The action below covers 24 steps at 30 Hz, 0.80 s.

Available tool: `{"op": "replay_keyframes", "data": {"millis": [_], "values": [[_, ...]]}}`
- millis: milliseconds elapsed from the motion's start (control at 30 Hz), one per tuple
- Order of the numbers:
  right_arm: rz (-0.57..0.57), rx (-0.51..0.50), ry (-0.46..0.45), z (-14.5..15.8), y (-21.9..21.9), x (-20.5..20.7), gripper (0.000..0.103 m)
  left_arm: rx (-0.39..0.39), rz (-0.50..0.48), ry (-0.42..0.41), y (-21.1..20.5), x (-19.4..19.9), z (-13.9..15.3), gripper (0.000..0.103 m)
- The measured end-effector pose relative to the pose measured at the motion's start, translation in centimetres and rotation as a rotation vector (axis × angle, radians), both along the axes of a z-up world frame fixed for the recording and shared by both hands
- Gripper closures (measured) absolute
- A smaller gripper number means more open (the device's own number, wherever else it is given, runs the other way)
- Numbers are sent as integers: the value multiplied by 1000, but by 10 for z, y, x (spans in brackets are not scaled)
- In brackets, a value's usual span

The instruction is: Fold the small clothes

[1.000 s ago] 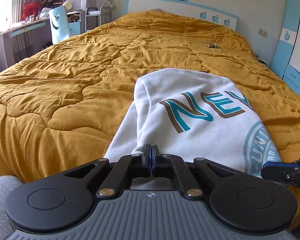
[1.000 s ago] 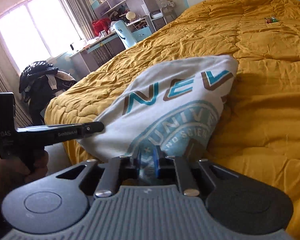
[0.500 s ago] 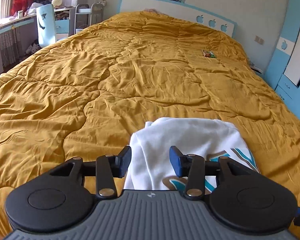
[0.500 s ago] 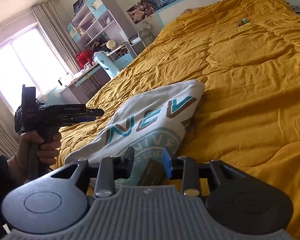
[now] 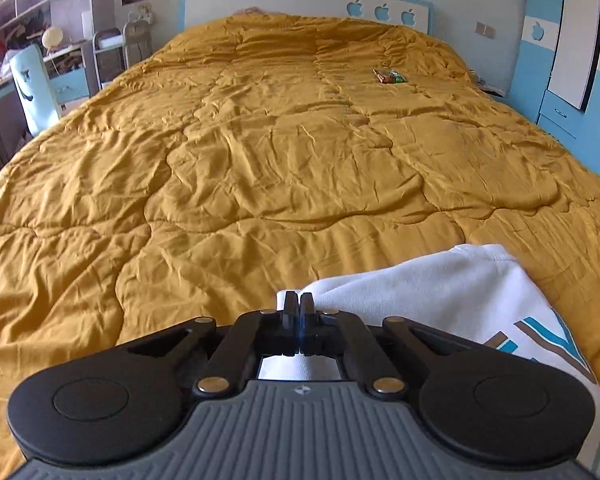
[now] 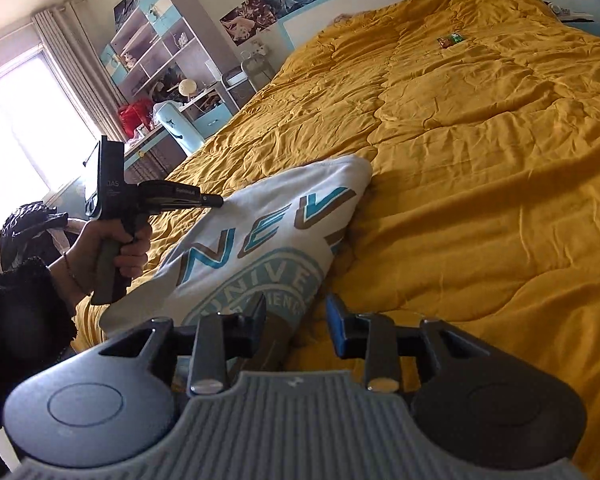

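A white folded shirt (image 6: pixel 268 232) with teal and brown lettering and a round teal print lies on the mustard quilt (image 6: pixel 480 184) near the bed's front edge. It also shows at the lower right of the left wrist view (image 5: pixel 440 296). My left gripper (image 5: pixel 299 304) is shut at the shirt's left edge; I cannot tell whether cloth is pinched. From the right wrist view it (image 6: pixel 216 201) hovers at that edge, hand-held. My right gripper (image 6: pixel 296 320) is open just above the shirt's near right corner, holding nothing.
A small green and red packet (image 5: pixel 390 77) lies far up the quilt. A desk, a light blue chair (image 5: pixel 34 84) and shelves stand left of the bed. A blue wardrobe (image 5: pixel 572 60) stands on the right. A dark bag (image 6: pixel 28 224) sits by the window.
Both grippers let go of the shirt's near edge and pulled up. The left one has shut again at the shirt's left edge. The right one has opened wider.
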State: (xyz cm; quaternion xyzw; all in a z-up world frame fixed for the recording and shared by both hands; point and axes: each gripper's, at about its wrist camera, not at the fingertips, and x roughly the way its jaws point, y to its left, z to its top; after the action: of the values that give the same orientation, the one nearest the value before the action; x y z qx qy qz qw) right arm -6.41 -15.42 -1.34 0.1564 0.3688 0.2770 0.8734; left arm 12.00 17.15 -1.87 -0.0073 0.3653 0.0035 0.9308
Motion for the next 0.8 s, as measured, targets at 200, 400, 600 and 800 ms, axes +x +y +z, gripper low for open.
{"op": "replay_keyframes", "data": {"millis": [200,400,600,800], "values": [[20,-39,-17,2,12,-3,73,97,-36,8,-7,16,-2,103],[48,-70,-13,4,22,-7,70,276,-56,37,-23,16,-20,103],[75,-86,-27,8,32,-11,60,319,17,75,-15,15,-28,90],[70,-104,-12,7,33,-8,38,357,49,69,-13,2,-15,64]]}}
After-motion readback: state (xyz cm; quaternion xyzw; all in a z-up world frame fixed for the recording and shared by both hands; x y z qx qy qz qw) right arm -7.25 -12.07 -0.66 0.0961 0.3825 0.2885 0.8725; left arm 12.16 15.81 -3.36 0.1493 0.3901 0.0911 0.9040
